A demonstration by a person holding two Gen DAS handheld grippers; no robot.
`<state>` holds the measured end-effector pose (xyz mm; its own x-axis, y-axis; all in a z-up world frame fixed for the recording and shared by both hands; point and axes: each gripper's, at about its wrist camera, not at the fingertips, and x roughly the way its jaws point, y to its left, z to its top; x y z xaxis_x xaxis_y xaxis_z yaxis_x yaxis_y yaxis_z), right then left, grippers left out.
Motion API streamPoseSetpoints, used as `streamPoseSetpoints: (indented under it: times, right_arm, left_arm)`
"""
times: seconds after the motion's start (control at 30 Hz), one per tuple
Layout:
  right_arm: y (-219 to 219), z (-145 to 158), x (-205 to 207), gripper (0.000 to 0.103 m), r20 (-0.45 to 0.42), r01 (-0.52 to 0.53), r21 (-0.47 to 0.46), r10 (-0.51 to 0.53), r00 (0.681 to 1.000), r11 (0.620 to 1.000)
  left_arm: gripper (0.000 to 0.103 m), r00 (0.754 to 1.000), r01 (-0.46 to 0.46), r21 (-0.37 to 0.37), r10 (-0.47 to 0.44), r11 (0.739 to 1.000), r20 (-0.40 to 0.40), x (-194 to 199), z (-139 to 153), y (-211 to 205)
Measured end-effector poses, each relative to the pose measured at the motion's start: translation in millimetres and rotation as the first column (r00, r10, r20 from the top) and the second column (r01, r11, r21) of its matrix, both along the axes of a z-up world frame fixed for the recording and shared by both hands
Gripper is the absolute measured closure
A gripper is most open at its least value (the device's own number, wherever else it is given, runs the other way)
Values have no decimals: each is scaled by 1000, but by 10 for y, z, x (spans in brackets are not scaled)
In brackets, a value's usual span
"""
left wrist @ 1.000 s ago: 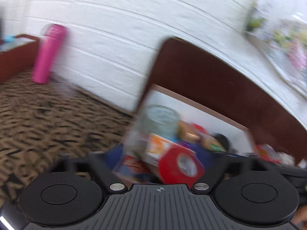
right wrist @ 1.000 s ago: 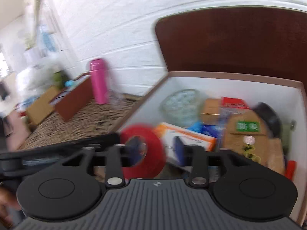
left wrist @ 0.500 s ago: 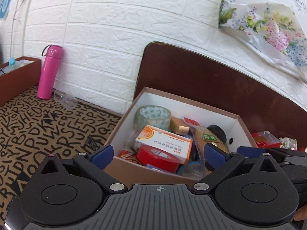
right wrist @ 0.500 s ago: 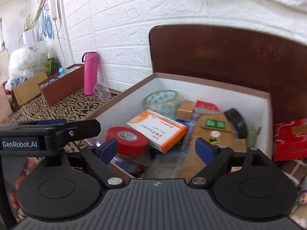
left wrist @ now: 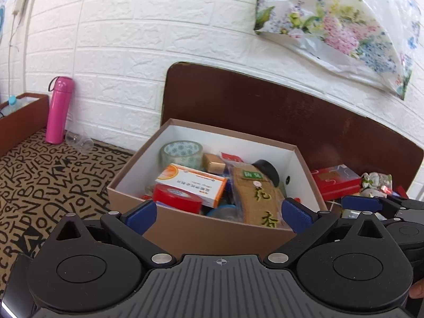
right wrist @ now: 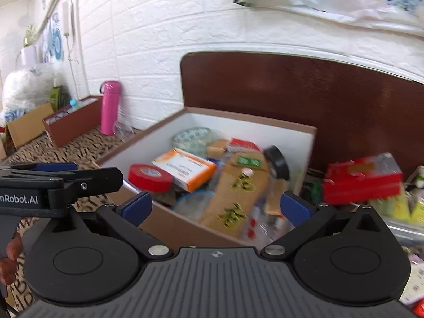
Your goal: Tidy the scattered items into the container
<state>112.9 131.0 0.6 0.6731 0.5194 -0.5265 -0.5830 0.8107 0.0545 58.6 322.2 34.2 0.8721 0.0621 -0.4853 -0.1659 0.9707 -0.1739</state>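
A brown cardboard box (left wrist: pixel 185 228) with white inner walls (right wrist: pixel 286 137) stands against a dark wooden board. Inside lie a red tape roll (left wrist: pixel 177 198) (right wrist: pixel 149 176), an orange-and-white carton (left wrist: pixel 190 182) (right wrist: pixel 185 168), a clear tape roll (left wrist: pixel 181 153), a black tape roll (left wrist: pixel 266 171) and a tan packet (left wrist: pixel 257 198) (right wrist: pixel 235 193). My left gripper (left wrist: pixel 217 214) hangs open in front of the box's near wall, nothing between its blue pads. My right gripper (right wrist: pixel 216 206) is to its right, jaws still opening, nothing between them.
A pink flask (left wrist: pixel 57 110) and a clear glass (left wrist: pixel 79 141) stand by the white brick wall on the letter-patterned cloth (left wrist: pixel 39 180). A brown tray (left wrist: pixel 18 116) sits at far left. Red boxes (left wrist: pixel 336 181) (right wrist: pixel 363 180) and wrapped items lie right of the box.
The red tape roll, between my right gripper's fingers a second ago, now lies in the box. Both grippers have drawn back from the box and the right jaws have widened.
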Motion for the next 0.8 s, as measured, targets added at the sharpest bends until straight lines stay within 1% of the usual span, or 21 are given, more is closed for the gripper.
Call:
streamPoseSetpoints:
  times: [0.17,0.23,0.4,0.6,0.8]
  right_arm:
    - [-112,-24,-180,1,70,76,-100,-69,995,992]
    - [-169,-26,-238,0,84,94,-112,-85,993,989]
    - [-270,-20,-322,0,77,125,-109,-117,990,986]
    - [-301,-6,-439,0,70,120,-116,-112,991,986]
    - [-281,4,-602,0,79,57,-120,-48,996,991]
  left_arm:
    - [0,999,16,20,-15,1000,-44,-15,-39,-215]
    - [0,998,16,22,-15,1000,-55,-35,-39,-276]
    - [0,997,1,45,2,999,-71,-90,12,-399]
    - [0,996,-23,99,31,995,-79,-146,79,-496]
    - [0,996,-23,88,31,996,-88,-189,108,-529]
